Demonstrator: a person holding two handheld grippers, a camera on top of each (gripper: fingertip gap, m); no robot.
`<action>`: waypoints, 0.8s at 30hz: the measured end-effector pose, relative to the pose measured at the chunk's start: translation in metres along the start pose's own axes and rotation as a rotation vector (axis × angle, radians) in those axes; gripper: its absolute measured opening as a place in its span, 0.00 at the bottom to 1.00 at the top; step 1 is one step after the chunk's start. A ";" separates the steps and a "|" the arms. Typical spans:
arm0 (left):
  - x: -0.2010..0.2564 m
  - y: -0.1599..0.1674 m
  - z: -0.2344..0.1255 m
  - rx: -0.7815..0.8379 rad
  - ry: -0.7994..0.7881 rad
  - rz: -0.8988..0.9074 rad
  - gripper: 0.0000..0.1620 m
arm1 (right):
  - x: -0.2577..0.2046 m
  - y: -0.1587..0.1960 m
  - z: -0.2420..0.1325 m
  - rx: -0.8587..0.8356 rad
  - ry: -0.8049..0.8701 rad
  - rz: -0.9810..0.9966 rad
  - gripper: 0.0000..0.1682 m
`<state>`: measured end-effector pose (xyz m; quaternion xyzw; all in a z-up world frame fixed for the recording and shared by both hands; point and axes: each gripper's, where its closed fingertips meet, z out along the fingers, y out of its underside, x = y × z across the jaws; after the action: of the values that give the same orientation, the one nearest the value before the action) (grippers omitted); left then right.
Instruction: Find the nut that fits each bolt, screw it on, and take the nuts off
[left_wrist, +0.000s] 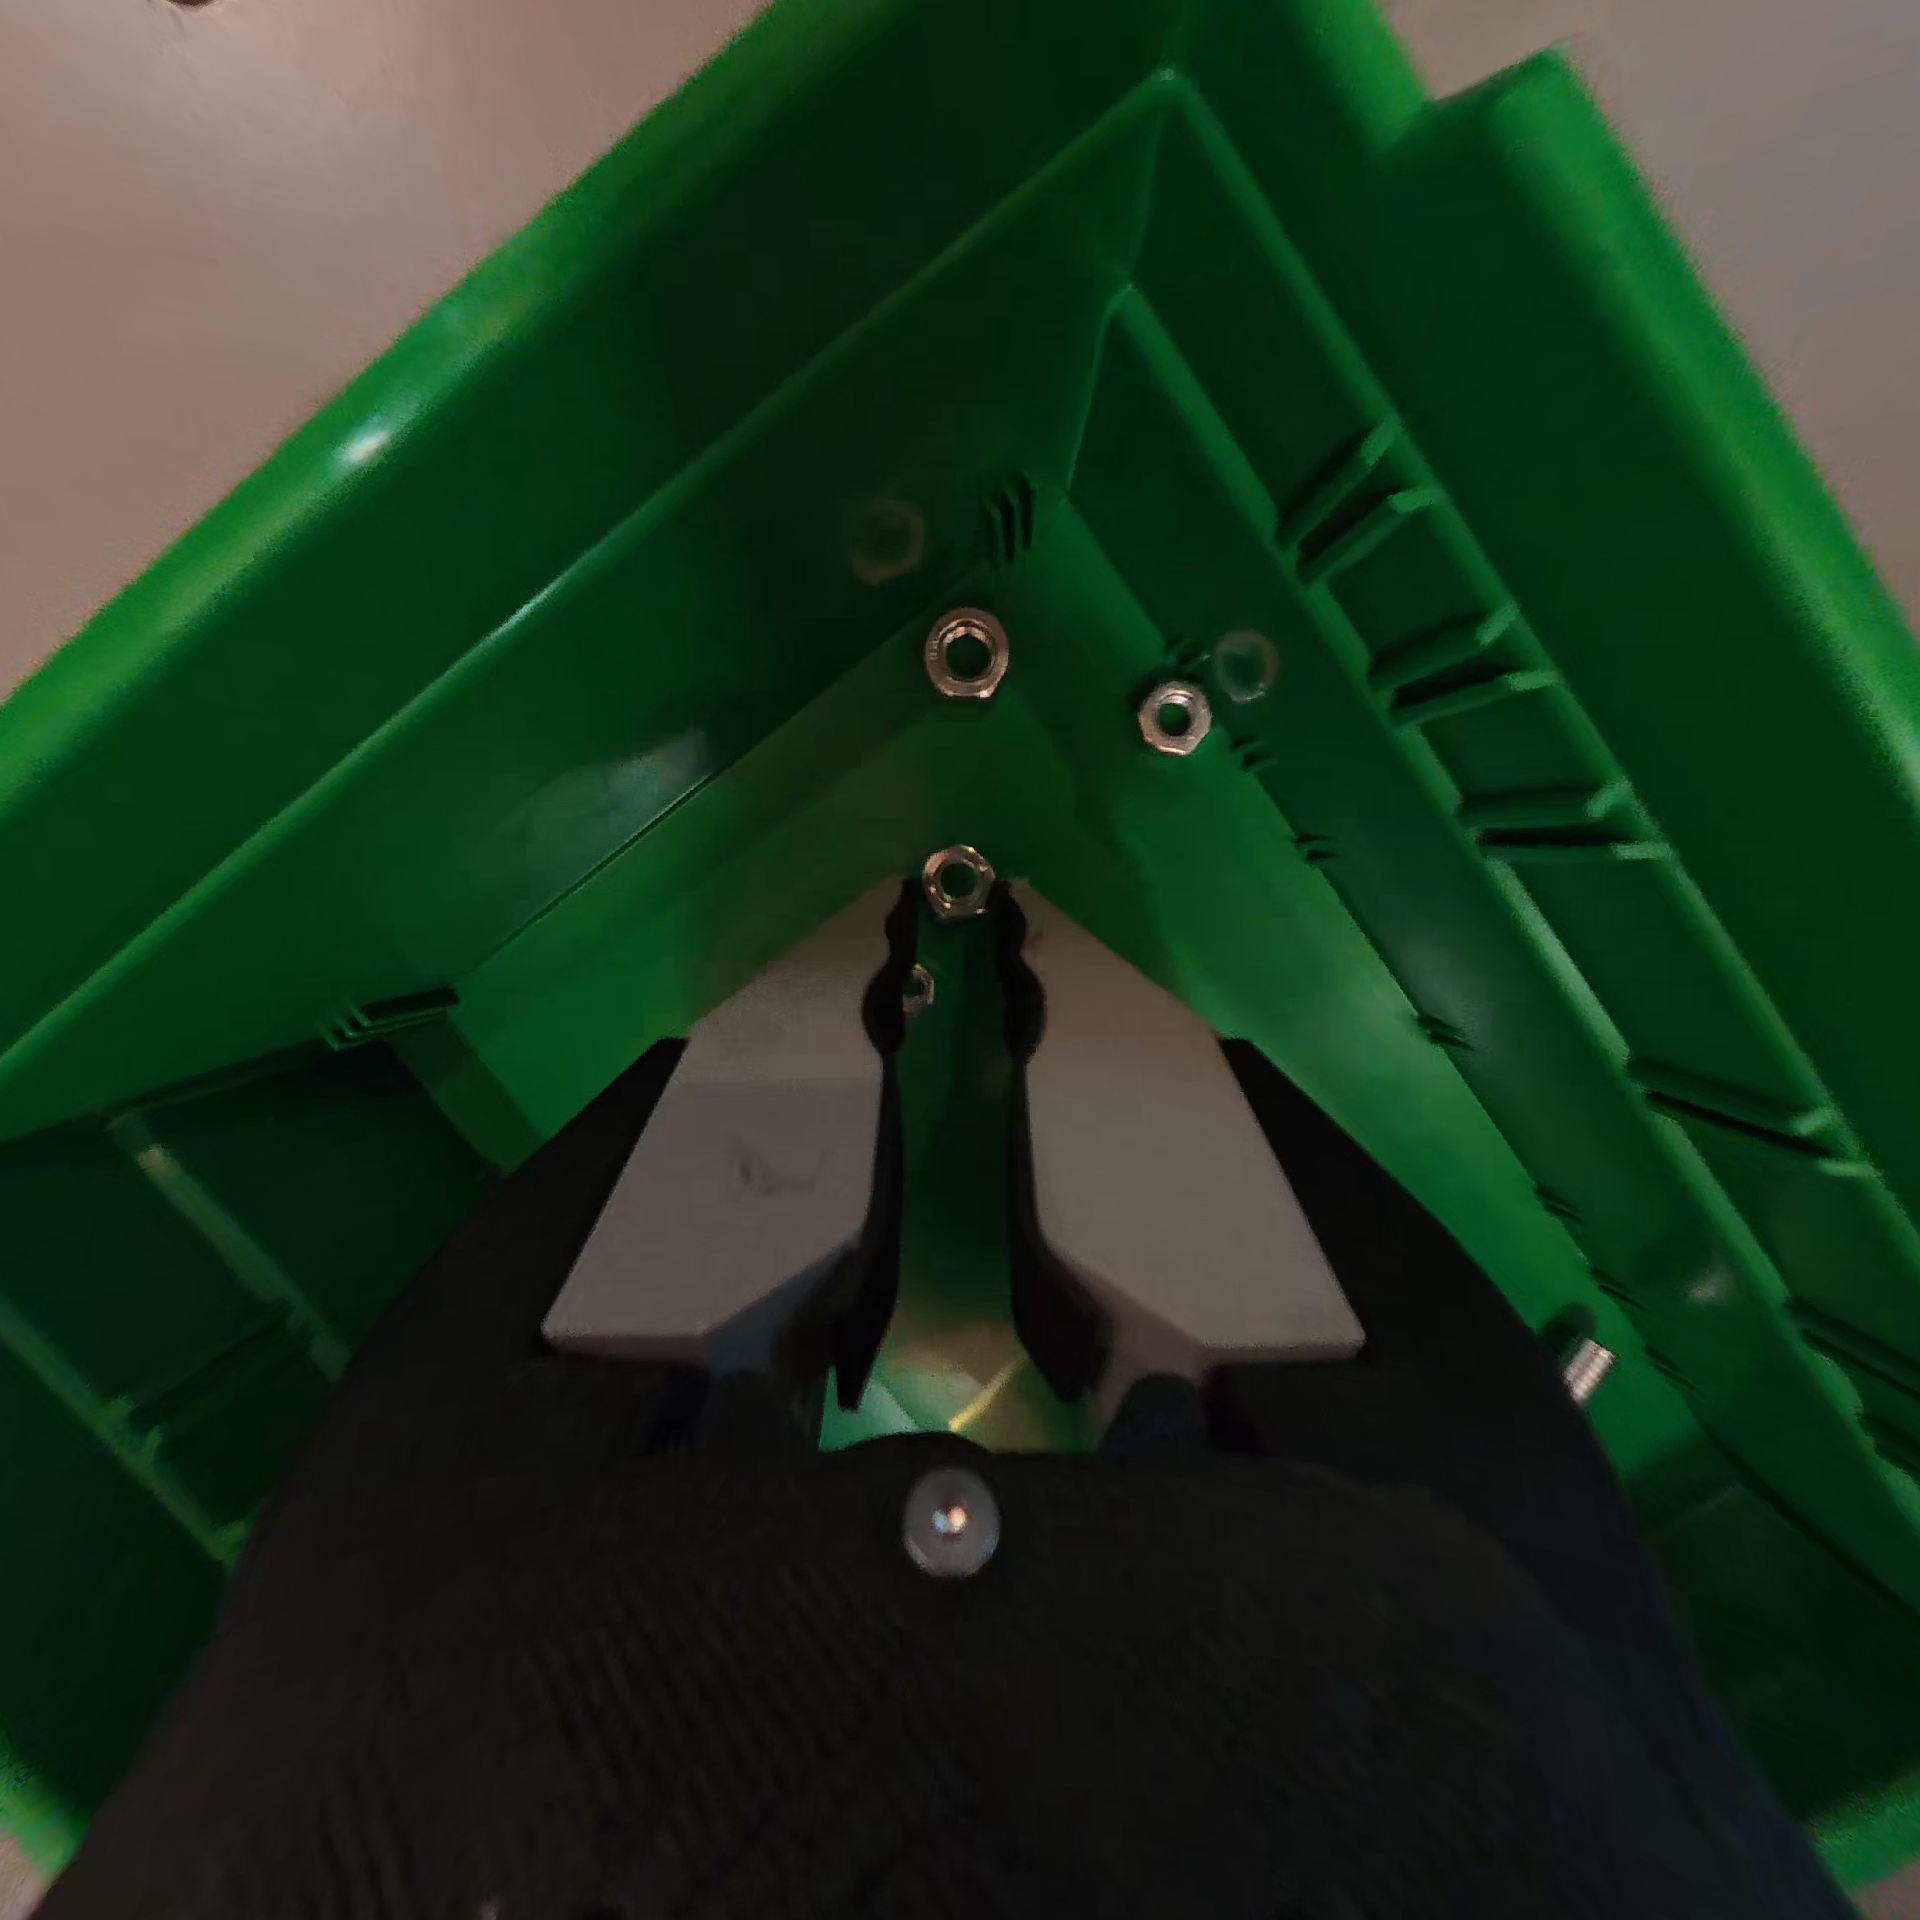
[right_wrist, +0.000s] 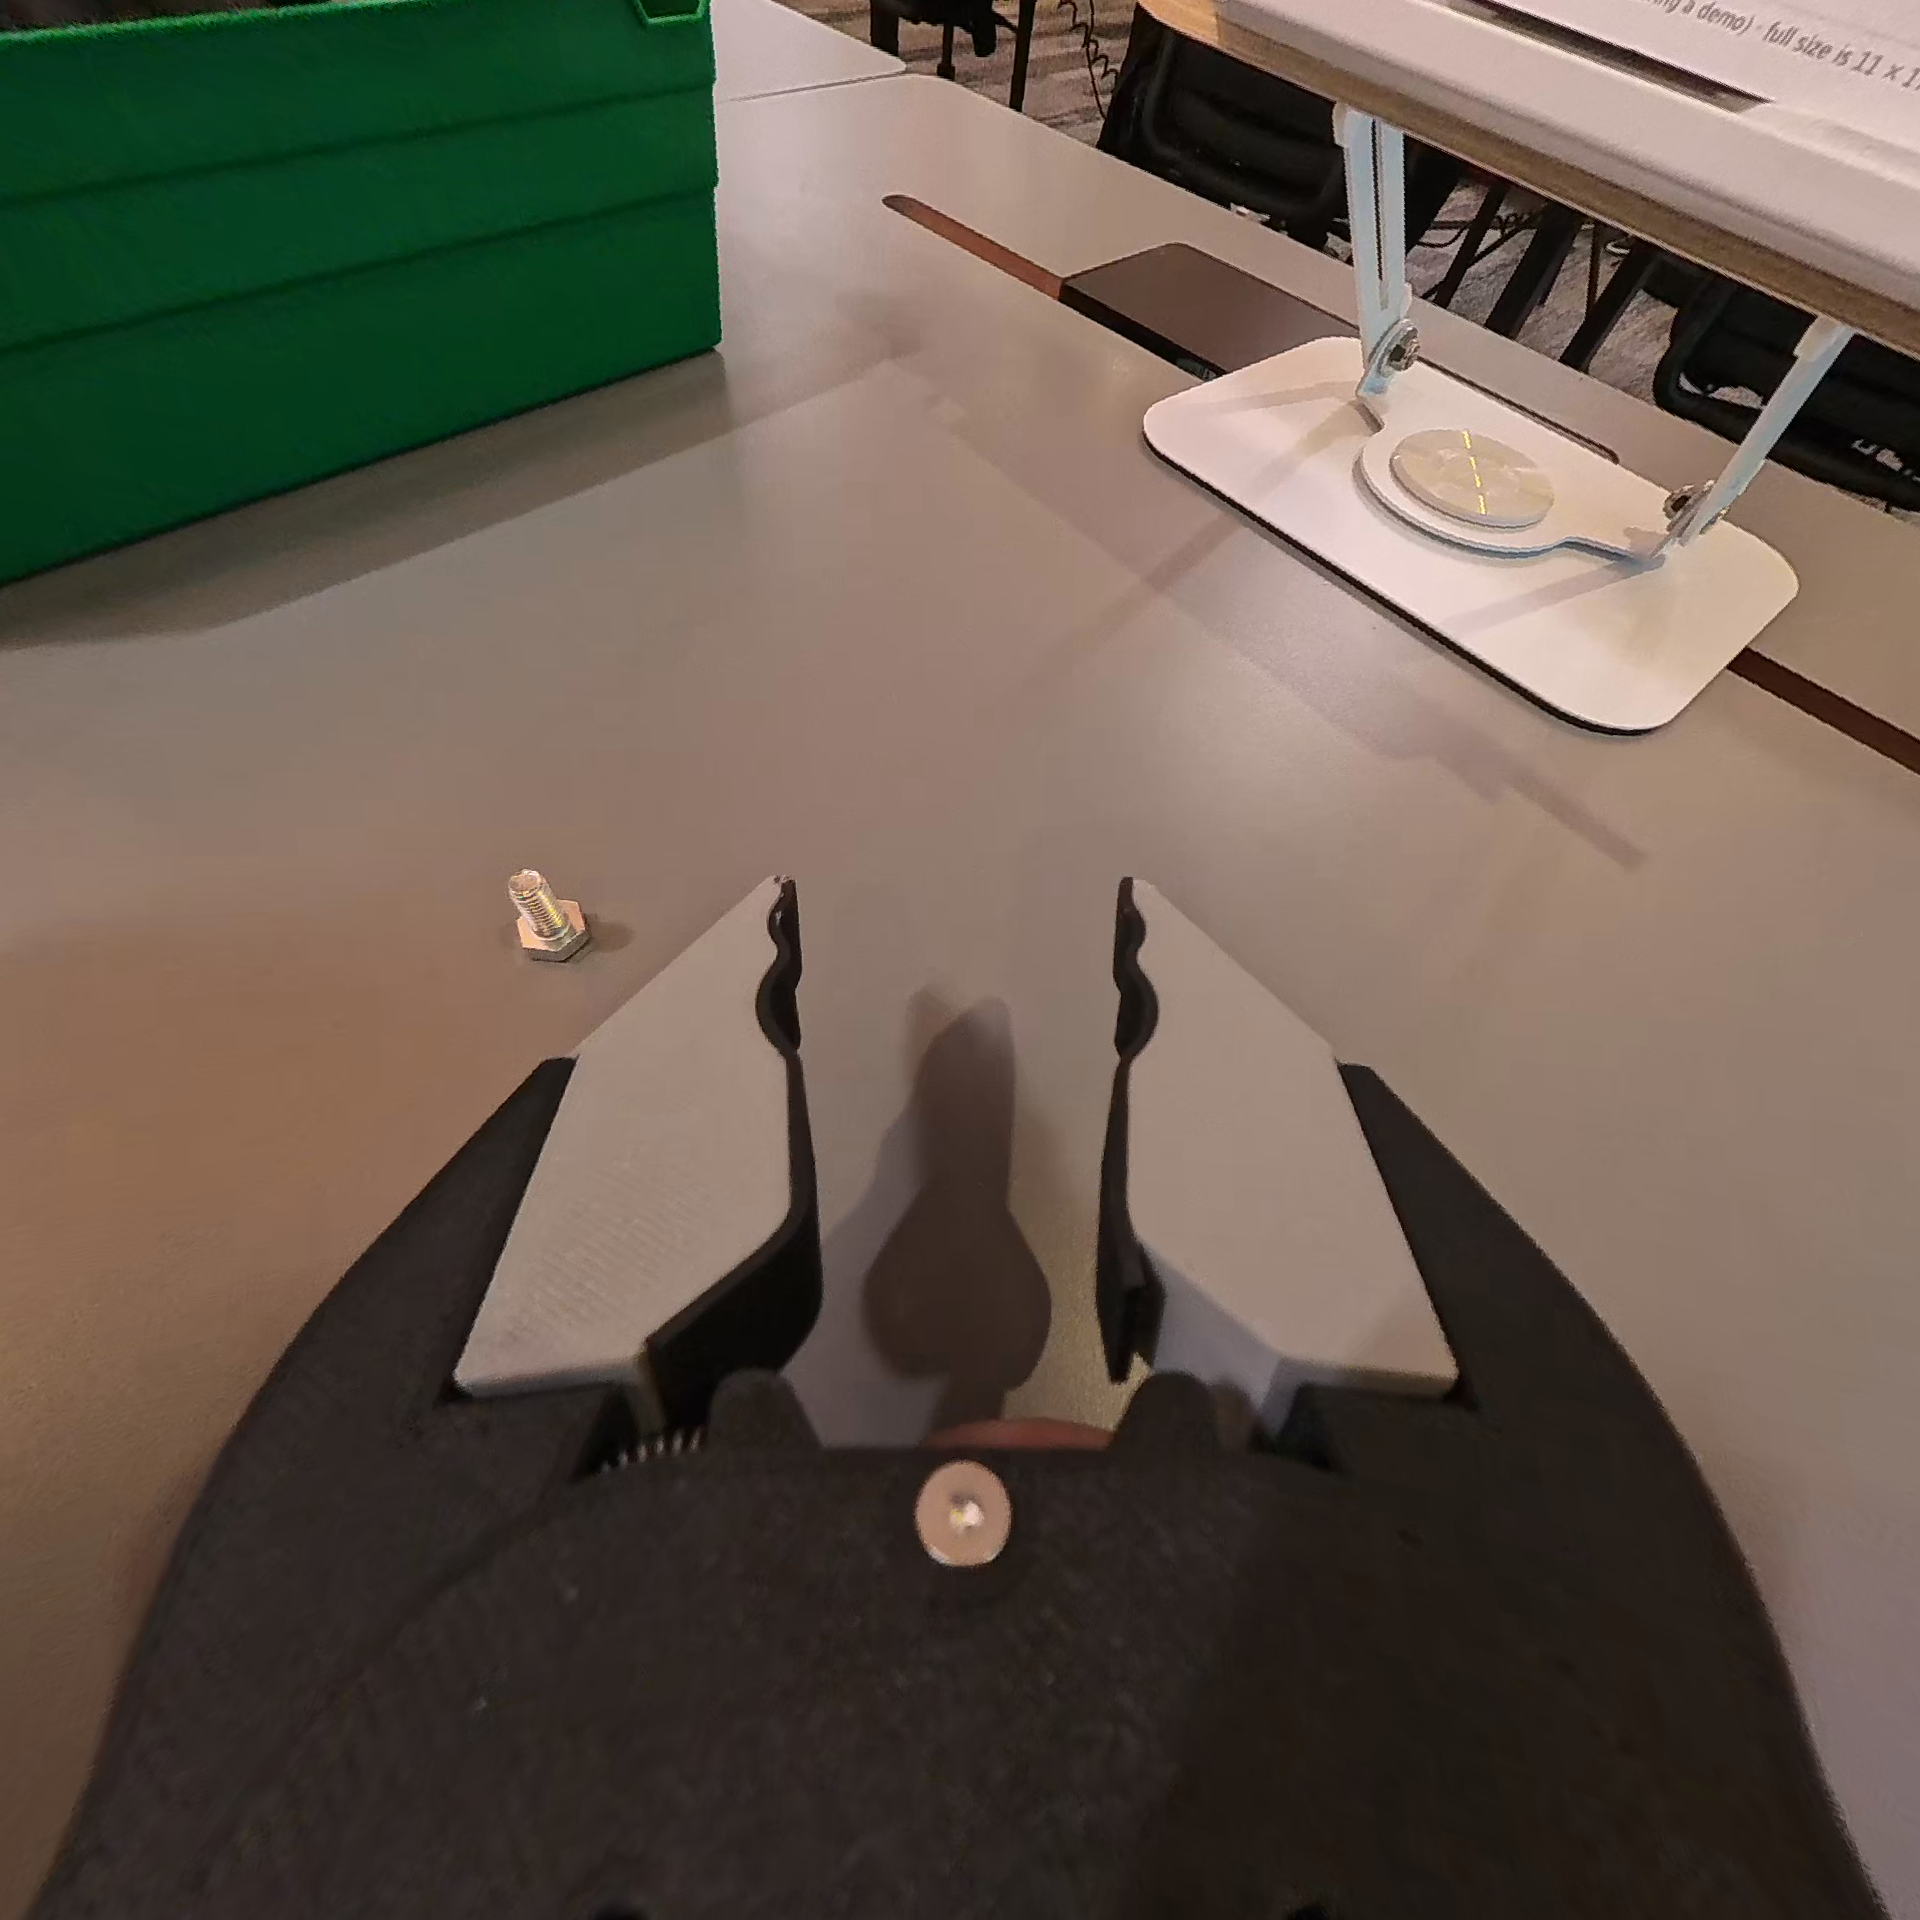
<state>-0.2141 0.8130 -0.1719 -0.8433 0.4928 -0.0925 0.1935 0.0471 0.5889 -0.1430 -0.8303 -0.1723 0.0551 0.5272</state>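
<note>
Nearest the left wrist camera we see the left gripper (left_wrist: 958, 896), reaching down into the corner of the green bin (left_wrist: 623, 582). Its fingers stand narrowly parted with a nut (left_wrist: 958, 881) right at their tips. We judge the nut sits between the tips, but blur keeps us from telling whether it is pinched or only framed, so we cannot tell if the grip is closed on it. A smaller nut (left_wrist: 918, 989) shows against the left finger, partly hidden. Beyond the tip nut, toward the bin corner, lies a large nut (left_wrist: 966, 655). To its right, by the ribbed wall, lies another nut (left_wrist: 1172, 714). Both lie flat, holes facing up. Faint rings on the bin walls near them look like reflections.

Right wrist view: the right gripper (right_wrist: 956, 904) hovers over the grey table (right_wrist: 1039, 675), fingers spread wide and holding nothing. A bolt (right_wrist: 544, 918) stands on its head on the table, just left of the left fingertip, thread axis upright. The bin sits farther off, up and to the left of the bolt. A white stand (right_wrist: 1475, 540) is well to the right.

Our judgement: the next move turns on the bolt lying left of the right gripper's gap, which calls for a short leftward shift to straddle the upright shank. The right gripper is nearer the bolt and the left is nearer the nuts.
</note>
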 end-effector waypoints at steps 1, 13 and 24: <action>0.001 -0.001 -0.005 0.009 -0.004 0.002 0.07 | 0.000 0.000 0.000 0.001 -0.001 -0.002 0.34; 0.127 -0.047 -0.120 0.254 0.070 0.184 0.07 | 0.000 -0.006 -0.013 0.061 0.023 -0.008 0.31; 0.333 -0.060 -0.017 0.073 0.228 0.487 0.07 | 0.038 -0.034 -0.058 0.209 0.111 0.099 0.29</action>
<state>-0.0066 0.5471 -0.1433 -0.6764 0.6961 -0.1554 0.1837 0.0906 0.5653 -0.0837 -0.7802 -0.0949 0.0524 0.6161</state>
